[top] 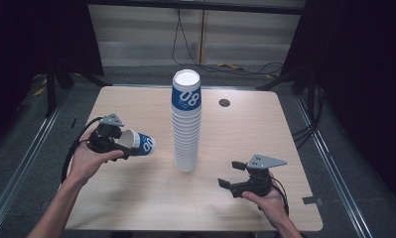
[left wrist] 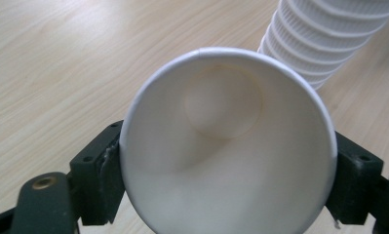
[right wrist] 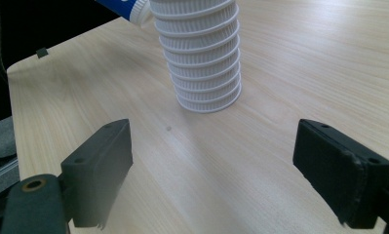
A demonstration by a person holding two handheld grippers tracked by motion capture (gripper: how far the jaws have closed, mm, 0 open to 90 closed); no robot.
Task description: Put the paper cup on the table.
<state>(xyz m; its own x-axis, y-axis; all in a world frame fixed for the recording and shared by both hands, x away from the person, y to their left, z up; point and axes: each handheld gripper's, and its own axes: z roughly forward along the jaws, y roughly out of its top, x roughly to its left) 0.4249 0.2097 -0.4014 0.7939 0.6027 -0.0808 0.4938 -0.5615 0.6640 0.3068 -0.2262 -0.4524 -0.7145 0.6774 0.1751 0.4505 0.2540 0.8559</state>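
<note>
One cup (top: pixel 137 143): clamped on its side in left gripper (top: pixel 117 146), left of stack (top: pixel 186 124).
Right gripper (top: pixel 229 174): jaws apart, empty.
Advice: turn it upright, lower squarely onto stack.

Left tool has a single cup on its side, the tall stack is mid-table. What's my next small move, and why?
Probably turn the left tool so the cup stands upside down like the stack, then lift it over the top. The cup lies sideways, well below the top; the right tool is open, empty.
</note>
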